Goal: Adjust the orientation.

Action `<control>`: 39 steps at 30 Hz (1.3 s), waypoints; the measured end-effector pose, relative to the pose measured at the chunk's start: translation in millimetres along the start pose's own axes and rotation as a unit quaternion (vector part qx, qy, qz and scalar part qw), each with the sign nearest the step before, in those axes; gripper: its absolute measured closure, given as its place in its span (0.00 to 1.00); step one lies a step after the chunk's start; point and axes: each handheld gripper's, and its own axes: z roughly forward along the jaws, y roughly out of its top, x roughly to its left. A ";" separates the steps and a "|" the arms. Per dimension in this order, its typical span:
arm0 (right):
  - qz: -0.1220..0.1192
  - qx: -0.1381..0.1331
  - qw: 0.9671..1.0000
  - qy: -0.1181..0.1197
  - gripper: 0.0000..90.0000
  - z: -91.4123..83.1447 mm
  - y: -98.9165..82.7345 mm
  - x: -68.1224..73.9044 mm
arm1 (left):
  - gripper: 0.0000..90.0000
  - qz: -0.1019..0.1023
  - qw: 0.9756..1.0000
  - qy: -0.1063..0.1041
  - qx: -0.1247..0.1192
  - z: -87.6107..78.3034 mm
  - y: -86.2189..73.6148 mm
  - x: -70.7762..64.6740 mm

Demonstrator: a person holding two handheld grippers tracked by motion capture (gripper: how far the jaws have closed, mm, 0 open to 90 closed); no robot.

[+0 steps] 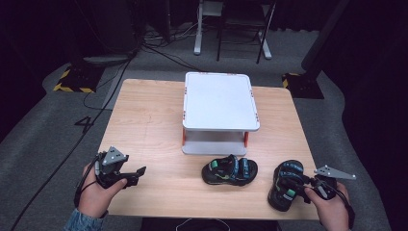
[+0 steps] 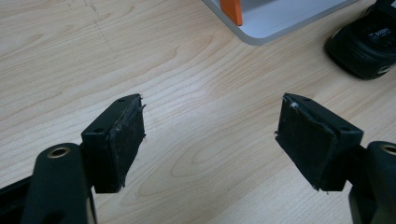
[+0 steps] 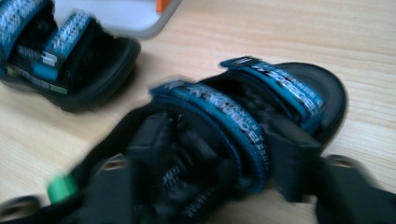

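Two small black sandals with blue straps lie near the front of the wooden table [image 1: 154, 125]. One sandal [image 1: 230, 171] lies on its side in front of the rack and also shows in the right gripper view [image 3: 60, 51] and the left gripper view [image 2: 364, 46]. The other sandal [image 1: 288, 169] sits at the front right. My right gripper [image 1: 296, 185] has its jaws on either side of that sandal's rear strap [image 3: 299, 88] and pressed against it; the picture is blurred. My left gripper [image 1: 137, 175] rests open at the front left [image 2: 210, 135], with bare wood between its pads.
A white two-tier rack [image 1: 220, 101] with orange posts stands at the middle back of the table; its lower shelf corner shows in the left gripper view [image 2: 280, 18]. Grey carpet, cables and stands surround the table.
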 end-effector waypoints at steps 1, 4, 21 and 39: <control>-0.019 0.007 1.000 -0.015 0.75 -1.1 0.7 1.0 | 0.26 0.000 1.000 0.000 0.000 0.0 0.0 0.1; -0.047 0.016 0.999 -0.016 0.78 -1.6 3.1 0.8 | 0.26 -0.001 1.000 0.001 -0.002 0.2 -0.1 0.5; -0.124 -0.084 0.988 0.023 0.82 -8.6 41.3 33.3 | 0.26 0.001 1.000 -0.003 0.003 4.7 1.3 0.2; -0.143 -0.114 0.963 0.200 0.82 18.3 96.8 117.0 | 0.27 -0.019 1.000 0.019 -0.002 -14.3 -15.5 5.6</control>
